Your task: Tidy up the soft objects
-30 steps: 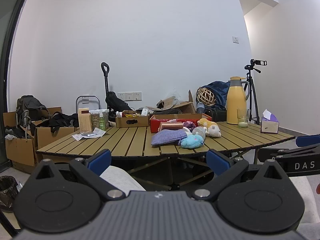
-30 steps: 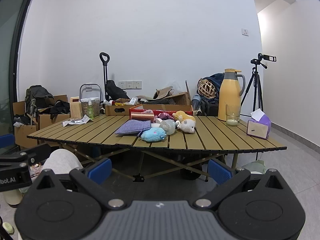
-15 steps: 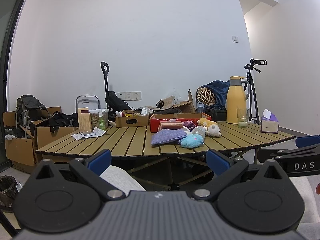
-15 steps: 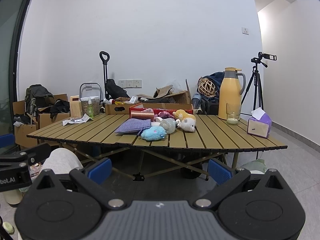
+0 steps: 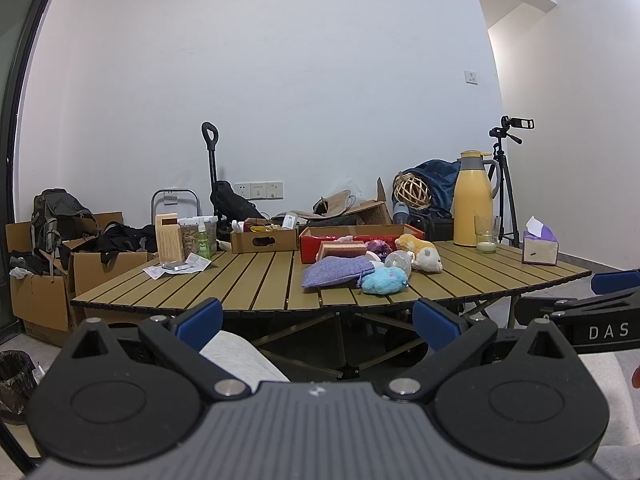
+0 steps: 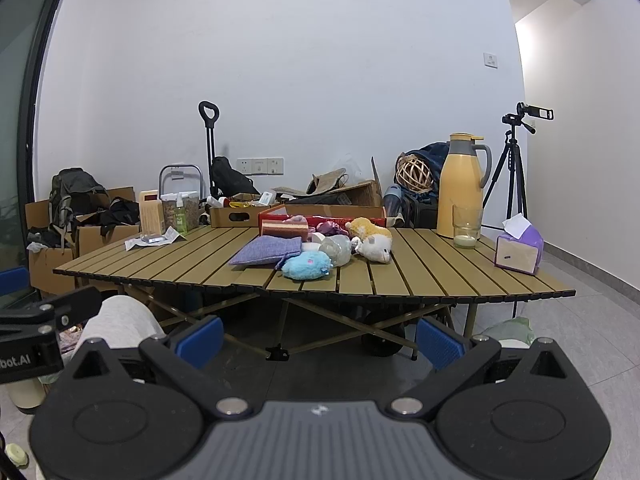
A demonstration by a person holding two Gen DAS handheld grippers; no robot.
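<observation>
Soft things lie in a heap mid-table: a purple cloth pouch (image 5: 335,272) (image 6: 267,251), a blue plush (image 5: 383,280) (image 6: 307,265), a white-and-yellow plush (image 5: 426,255) (image 6: 372,240), a grey-clear soft piece (image 6: 337,249) and a striped sponge block (image 5: 343,249) (image 6: 285,230). Behind them stands a red box (image 5: 310,245) (image 6: 272,213). My left gripper (image 5: 318,322) and right gripper (image 6: 319,338) hang low, well short of the slatted table's (image 5: 248,280) (image 6: 400,276) near edge. Both are open with nothing between the blue pads.
On the table: a yellow jug (image 6: 460,186), a glass (image 6: 466,227), a purple tissue box (image 6: 518,249), a cardboard tray (image 5: 264,240), jars and papers at left (image 5: 176,268). A tripod (image 6: 514,168), boxes and bags (image 5: 60,248) stand behind. A grey-clad knee (image 6: 120,320) is below.
Both views have drifted a little toward the table; the objects sit slightly larger. Nothing on the table has moved and both grippers stay open.
</observation>
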